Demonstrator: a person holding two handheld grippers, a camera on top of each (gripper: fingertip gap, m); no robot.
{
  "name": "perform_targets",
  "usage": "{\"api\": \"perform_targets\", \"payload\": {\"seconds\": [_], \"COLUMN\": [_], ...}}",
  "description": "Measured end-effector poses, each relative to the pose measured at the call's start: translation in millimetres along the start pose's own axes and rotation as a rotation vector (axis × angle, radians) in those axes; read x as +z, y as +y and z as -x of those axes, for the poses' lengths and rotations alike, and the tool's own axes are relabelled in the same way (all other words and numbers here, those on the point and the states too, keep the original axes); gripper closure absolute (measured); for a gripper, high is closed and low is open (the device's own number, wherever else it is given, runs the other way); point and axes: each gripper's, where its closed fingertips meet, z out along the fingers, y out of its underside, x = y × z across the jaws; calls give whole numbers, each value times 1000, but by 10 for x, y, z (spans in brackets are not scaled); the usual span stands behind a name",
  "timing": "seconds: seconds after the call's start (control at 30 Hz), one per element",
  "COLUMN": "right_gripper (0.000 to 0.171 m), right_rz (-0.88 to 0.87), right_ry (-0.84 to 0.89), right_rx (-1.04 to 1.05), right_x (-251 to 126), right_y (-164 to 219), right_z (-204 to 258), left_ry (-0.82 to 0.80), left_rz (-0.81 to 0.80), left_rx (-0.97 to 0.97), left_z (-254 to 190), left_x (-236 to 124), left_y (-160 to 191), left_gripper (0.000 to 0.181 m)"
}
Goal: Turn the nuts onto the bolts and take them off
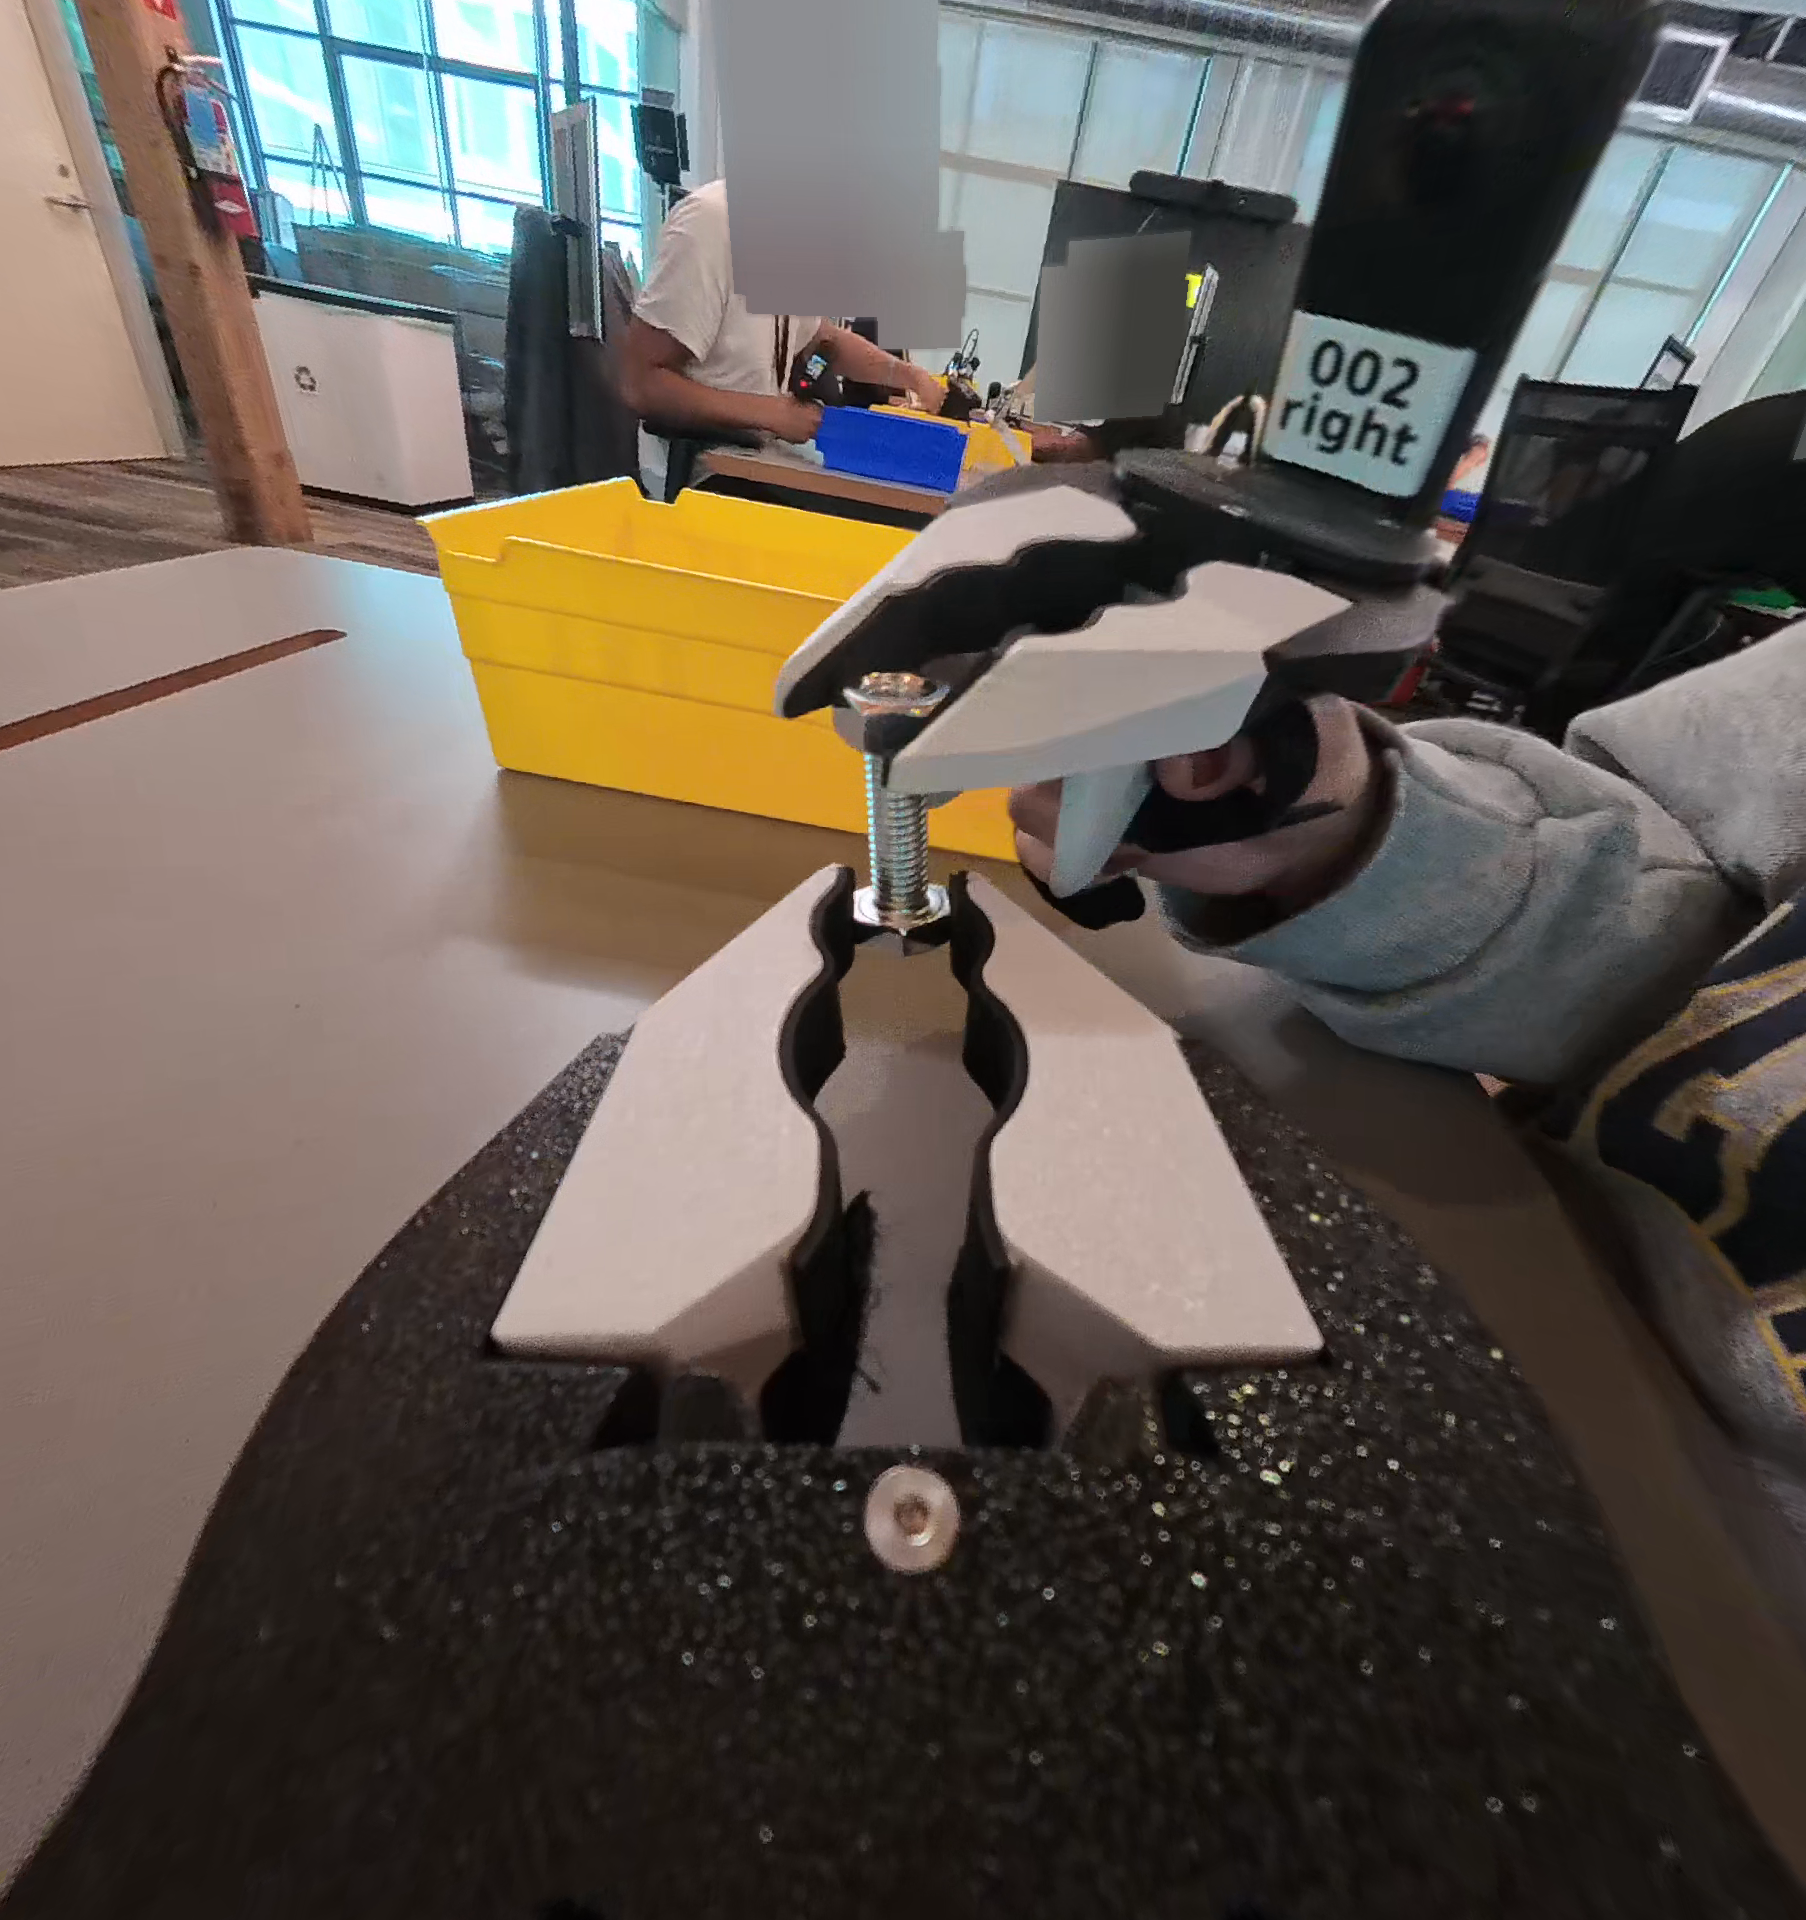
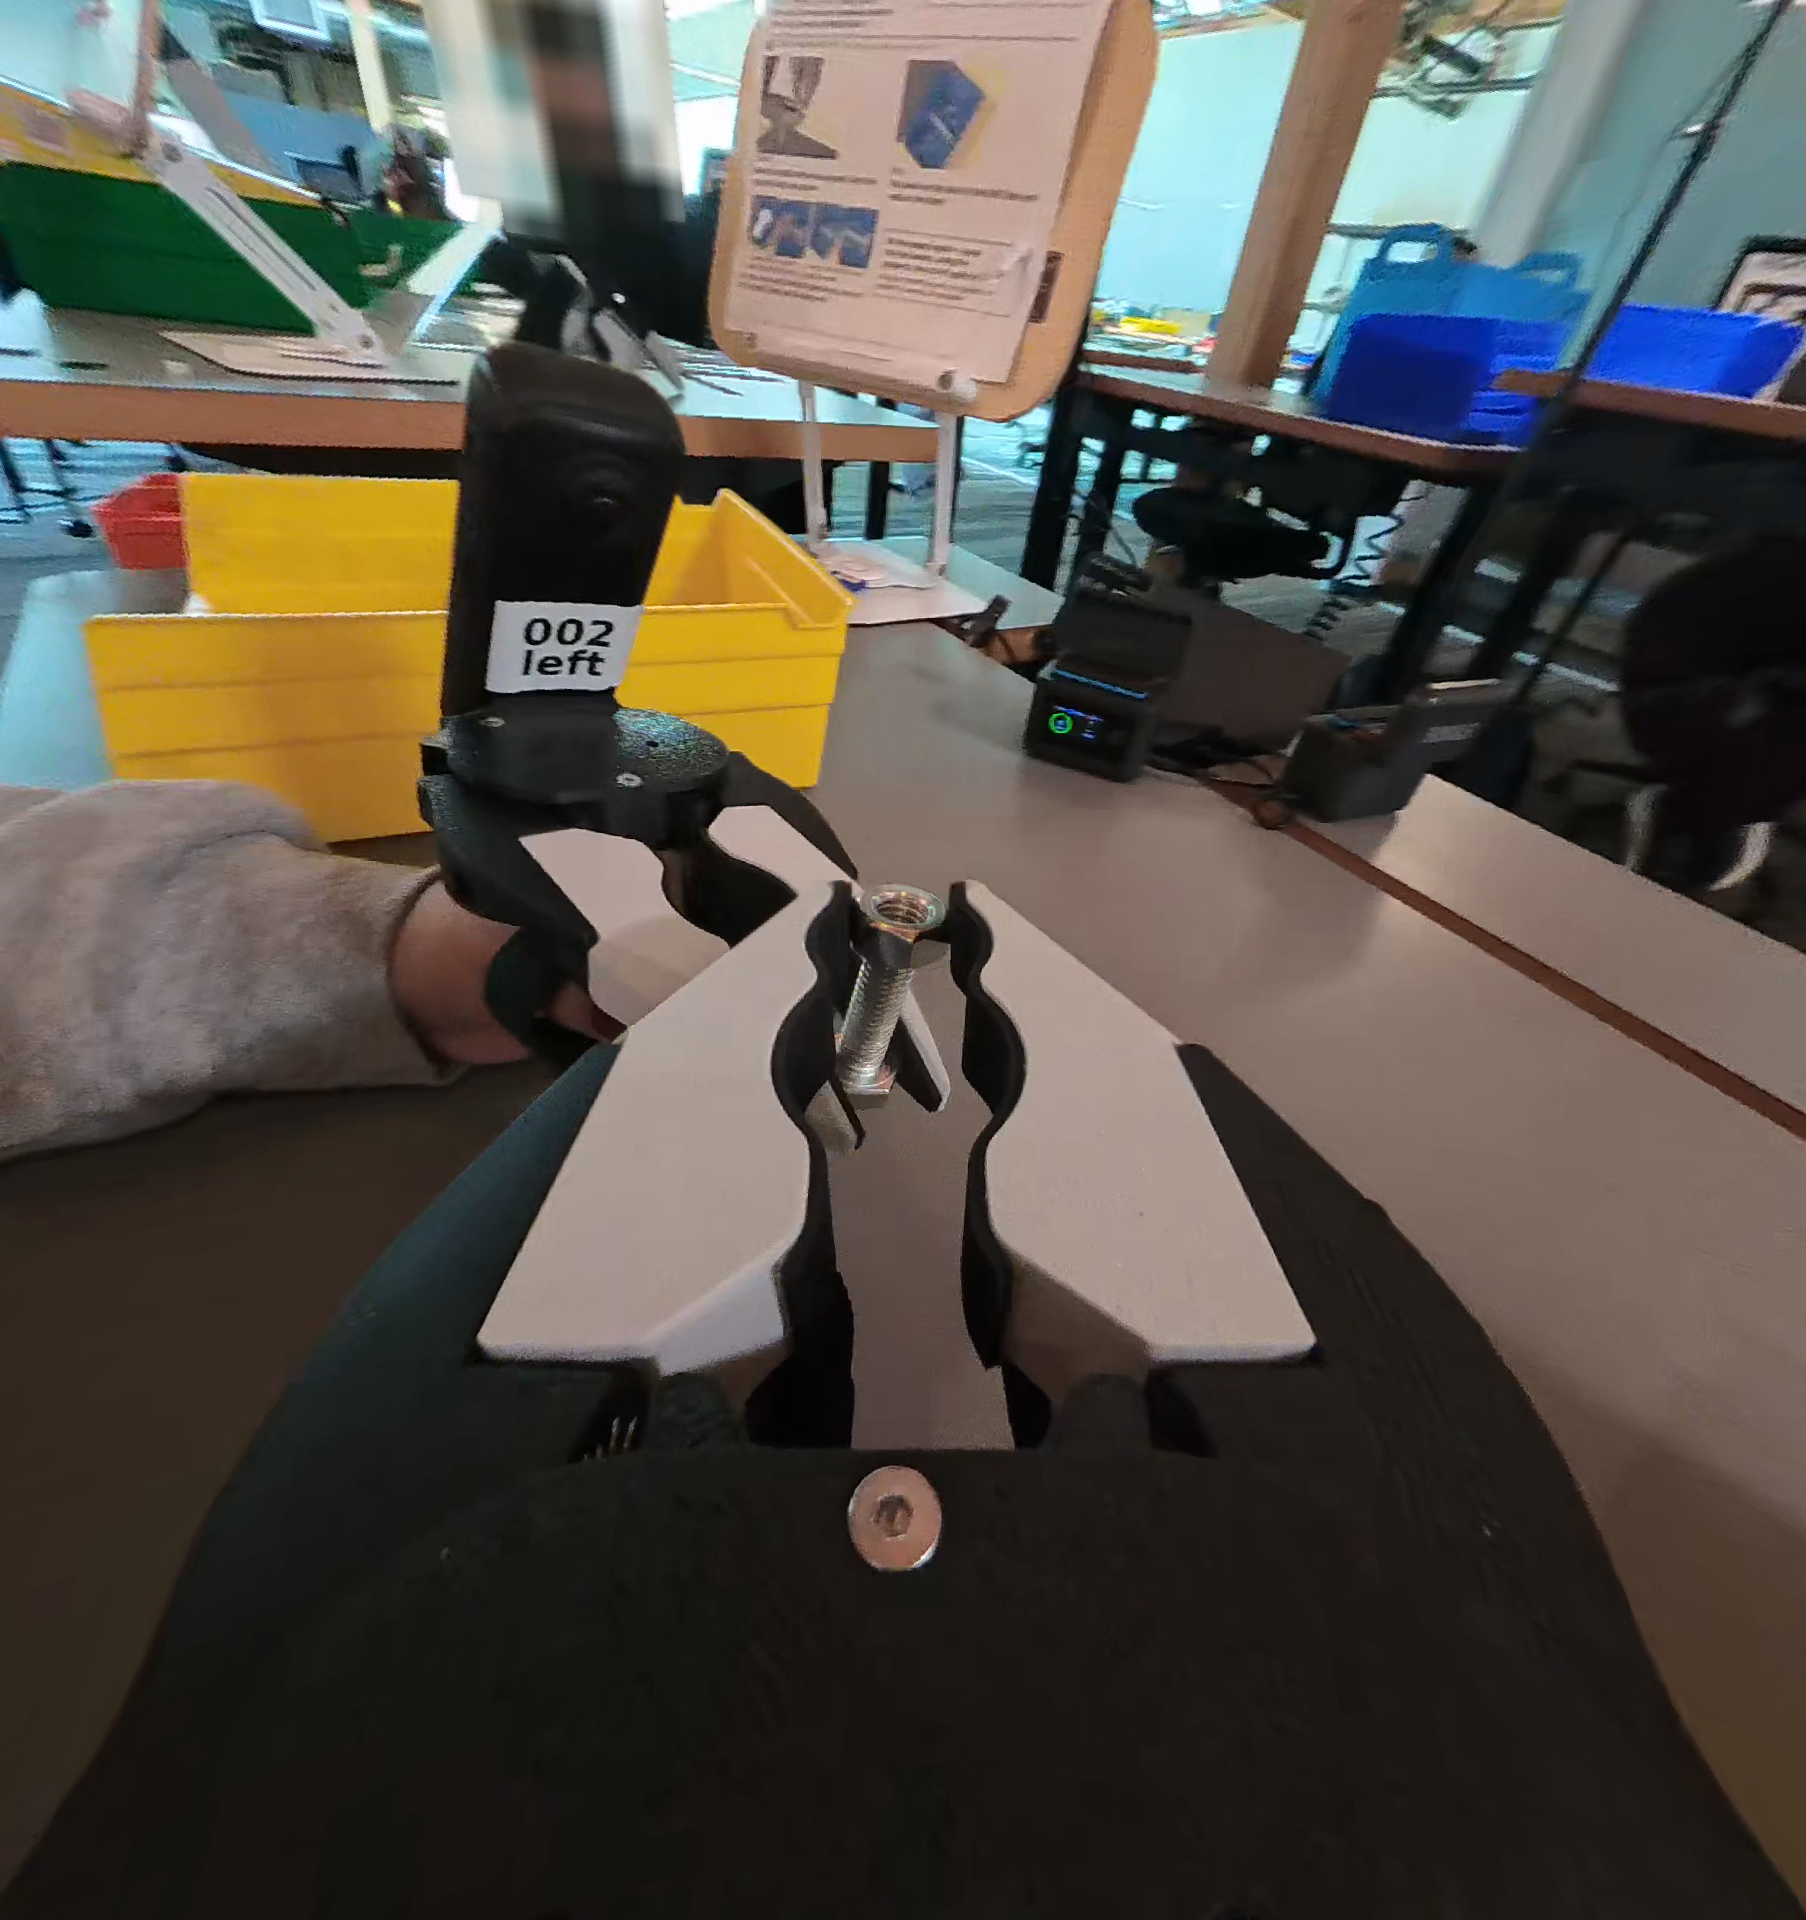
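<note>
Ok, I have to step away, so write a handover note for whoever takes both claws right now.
Left claw: shut on the nut at the bolt's lower end.
Right claw: shut on the head of the bolt.
Bolt stands upright above the table, near the yellow bin.
Done: nut is on the thread, far from the head.
Left: can't tell whether it is going on or coming off; keep turning, both grips firm.

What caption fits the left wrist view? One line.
Left tool grips the nut while right tool holds the bolt head above.

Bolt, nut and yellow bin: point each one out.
bolt (image 1: pixel 897 831), left wrist view, threaded shank.
nut (image 1: pixel 901 909), left wrist view, top face between the tongs.
yellow bin (image 2: pixel 286 675), right wrist view, front wall.
</note>
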Motion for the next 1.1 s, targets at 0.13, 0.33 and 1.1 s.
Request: {"api": "perform_targets", "payload": {"seconds": [0.13, 0.33, 1.1], "right_gripper": [153, 119, 118], "right_rz": [-17, -61, -188], "right_ry": [-1, -99, 323], "right_rx": [37, 118, 89], "right_x": [-5, 13, -73], "right_y": [5, -9, 198], "right_z": [-13, 108, -470], "left_ry": [-3, -7, -457], "left_rz": [5, 33, -153], "left_rx": [0, 24, 39], "left_z": [6, -5, 672], "left_x": [7, 34, -407], "left_y": [8, 48, -210], "left_gripper": [165, 165, 165]}}
